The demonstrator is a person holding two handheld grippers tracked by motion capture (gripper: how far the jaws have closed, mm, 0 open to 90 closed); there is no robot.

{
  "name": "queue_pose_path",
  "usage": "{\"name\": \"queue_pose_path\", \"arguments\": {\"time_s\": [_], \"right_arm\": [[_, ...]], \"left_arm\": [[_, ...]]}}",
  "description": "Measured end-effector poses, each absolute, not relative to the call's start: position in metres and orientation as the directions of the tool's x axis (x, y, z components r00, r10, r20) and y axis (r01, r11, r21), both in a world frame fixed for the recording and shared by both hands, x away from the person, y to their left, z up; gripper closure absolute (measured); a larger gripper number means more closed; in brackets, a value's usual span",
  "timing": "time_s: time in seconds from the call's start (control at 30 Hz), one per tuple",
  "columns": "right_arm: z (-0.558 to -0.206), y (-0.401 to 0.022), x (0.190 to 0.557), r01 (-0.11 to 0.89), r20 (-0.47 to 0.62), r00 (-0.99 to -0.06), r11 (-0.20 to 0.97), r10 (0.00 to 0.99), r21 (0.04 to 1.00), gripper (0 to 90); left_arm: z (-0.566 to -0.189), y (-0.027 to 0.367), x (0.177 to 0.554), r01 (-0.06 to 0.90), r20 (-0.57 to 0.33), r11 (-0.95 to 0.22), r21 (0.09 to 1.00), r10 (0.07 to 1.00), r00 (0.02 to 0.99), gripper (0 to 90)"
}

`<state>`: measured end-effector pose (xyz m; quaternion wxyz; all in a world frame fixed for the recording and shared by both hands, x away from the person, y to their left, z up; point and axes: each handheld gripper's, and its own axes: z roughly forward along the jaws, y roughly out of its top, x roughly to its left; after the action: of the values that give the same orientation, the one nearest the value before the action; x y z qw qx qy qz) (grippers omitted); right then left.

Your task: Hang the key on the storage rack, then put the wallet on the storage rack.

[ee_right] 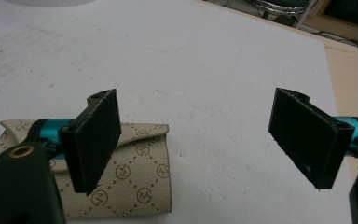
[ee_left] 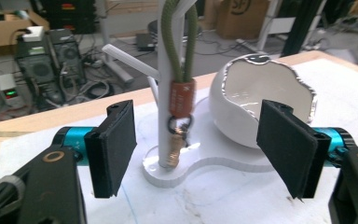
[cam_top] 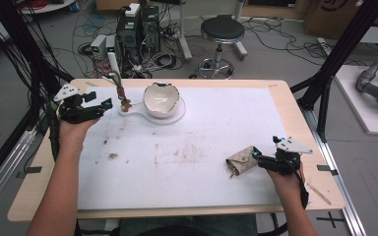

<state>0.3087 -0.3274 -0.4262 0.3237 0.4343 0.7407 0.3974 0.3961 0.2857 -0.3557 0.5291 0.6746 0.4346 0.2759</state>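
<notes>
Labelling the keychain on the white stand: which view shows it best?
Left gripper view: the keychain hangs close up between the open jaws, green cord, orange tag and metal clip all clear. In the high view it is small and blurry on the stand.

We lose the white stand's top and the green cord's loop past the twelve o'clock edge of the left gripper view. The beige pouch is cut off at six o'clock and partly hidden behind a jaw in the right gripper view. The table's brown specks are too small to identify.
</notes>
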Motion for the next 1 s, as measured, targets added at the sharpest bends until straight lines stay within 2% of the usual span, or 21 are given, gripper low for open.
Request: {"name": "queue_pose_path", "arguments": {"time_s": [0.37,0.57,1.0], "right_arm": [[-0.425,-0.318,0.319,0.371,-0.136,-0.437,0.316,0.889,0.873,17.1],[-0.426,-0.318,0.323,0.37,-0.127,-0.439,0.308,0.889,0.877,17.1],[-0.424,-0.321,0.323,0.37,-0.125,-0.421,0.296,0.898,0.881,17.1]], "left_arm": [[-0.358,0.295,0.38,0.253,-0.088,-0.059,0.966,0.842,0.532,18.8],[-0.361,0.291,0.374,0.252,-0.082,-0.082,0.964,0.811,0.58,17.7],[-0.363,0.278,0.372,0.244,-0.082,-0.092,0.965,0.783,0.617,16.5]]}}
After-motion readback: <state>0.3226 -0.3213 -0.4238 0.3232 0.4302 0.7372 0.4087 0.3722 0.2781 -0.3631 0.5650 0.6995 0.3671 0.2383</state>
